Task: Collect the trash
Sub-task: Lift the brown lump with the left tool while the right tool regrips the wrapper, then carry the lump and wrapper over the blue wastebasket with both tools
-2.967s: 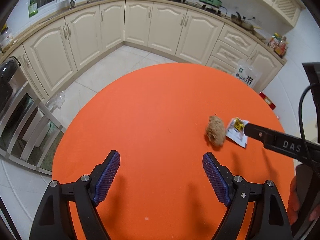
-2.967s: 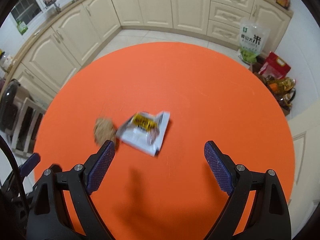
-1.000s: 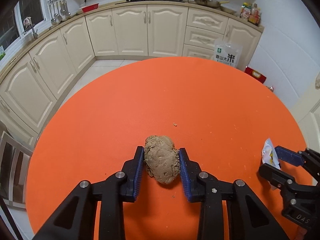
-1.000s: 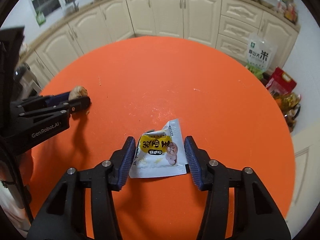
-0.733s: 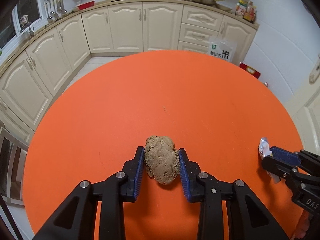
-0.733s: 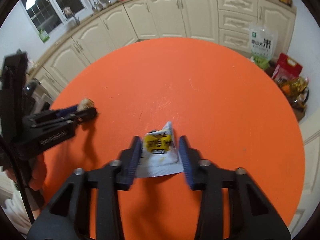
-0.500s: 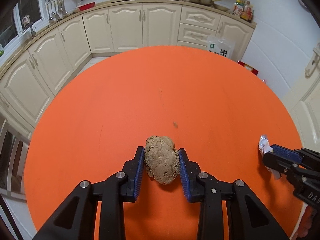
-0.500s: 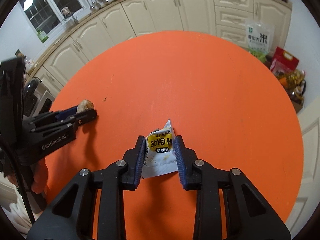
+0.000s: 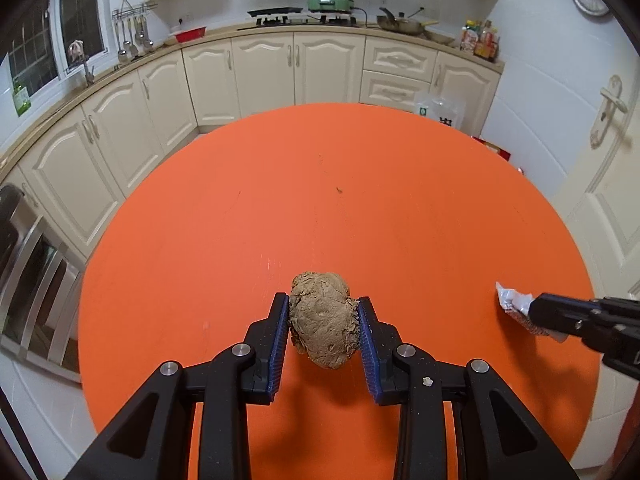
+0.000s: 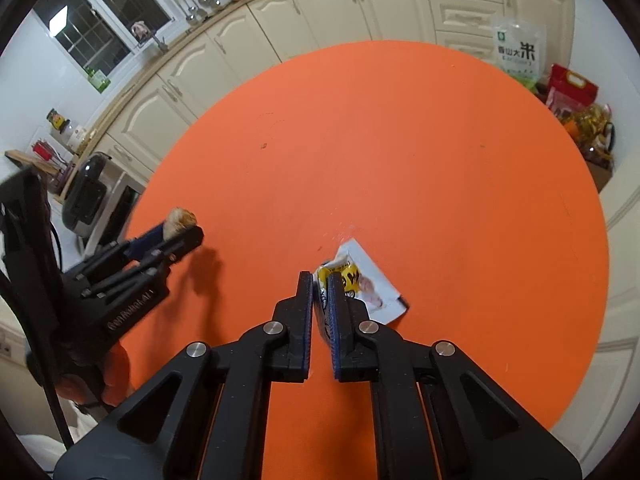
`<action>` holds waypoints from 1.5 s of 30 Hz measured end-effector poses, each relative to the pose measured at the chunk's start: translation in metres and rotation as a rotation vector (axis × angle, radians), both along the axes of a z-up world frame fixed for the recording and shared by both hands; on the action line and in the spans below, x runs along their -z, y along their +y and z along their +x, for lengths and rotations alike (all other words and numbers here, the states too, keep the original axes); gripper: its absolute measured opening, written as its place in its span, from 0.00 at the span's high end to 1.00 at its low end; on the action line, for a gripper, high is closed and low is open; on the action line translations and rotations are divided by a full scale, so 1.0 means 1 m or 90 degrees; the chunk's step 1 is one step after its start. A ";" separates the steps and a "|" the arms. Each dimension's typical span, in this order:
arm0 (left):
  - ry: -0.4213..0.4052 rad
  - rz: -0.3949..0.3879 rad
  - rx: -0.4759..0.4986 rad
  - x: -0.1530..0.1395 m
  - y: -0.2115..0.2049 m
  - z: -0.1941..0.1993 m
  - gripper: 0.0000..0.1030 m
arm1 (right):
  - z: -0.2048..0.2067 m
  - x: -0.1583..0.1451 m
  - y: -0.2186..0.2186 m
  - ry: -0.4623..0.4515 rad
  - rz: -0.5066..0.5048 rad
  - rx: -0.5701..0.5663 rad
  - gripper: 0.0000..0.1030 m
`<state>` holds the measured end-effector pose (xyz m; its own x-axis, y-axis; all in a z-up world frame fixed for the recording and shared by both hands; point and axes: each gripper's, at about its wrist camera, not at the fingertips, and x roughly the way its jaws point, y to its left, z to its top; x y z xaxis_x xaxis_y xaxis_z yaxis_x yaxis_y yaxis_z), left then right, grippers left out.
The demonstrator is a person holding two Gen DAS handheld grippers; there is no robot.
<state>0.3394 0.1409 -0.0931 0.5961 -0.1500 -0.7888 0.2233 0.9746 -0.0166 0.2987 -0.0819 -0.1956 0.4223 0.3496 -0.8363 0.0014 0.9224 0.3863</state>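
Note:
My left gripper (image 9: 323, 310) is shut on a crumpled brown paper ball (image 9: 323, 322) and holds it above the round orange table (image 9: 320, 200). My right gripper (image 10: 320, 288) is shut on a white snack wrapper with a yellow label (image 10: 368, 284), held above the table. In the left wrist view the right gripper (image 9: 532, 312) shows at the right edge with the wrapper (image 9: 514, 304) sticking out of it. In the right wrist view the left gripper (image 10: 182, 232) shows at the left with the paper ball (image 10: 180, 218) between its fingers.
Cream kitchen cabinets (image 9: 280, 72) curve around behind the table. A rice bag (image 10: 516, 54) and red and yellow packages (image 10: 572, 96) stand on the floor at the far right. An oven (image 9: 24, 280) stands left of the table. A door (image 9: 604, 152) is at the right.
Both grippers closed on their items and lifted them off the table. The right gripper squeezed the wrapper narrower, and both views rose and tilted up.

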 end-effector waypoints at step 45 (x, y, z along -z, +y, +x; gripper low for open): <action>0.010 -0.053 -0.010 -0.043 0.035 -0.114 0.71 | -0.064 0.025 0.073 0.002 -0.249 0.036 0.16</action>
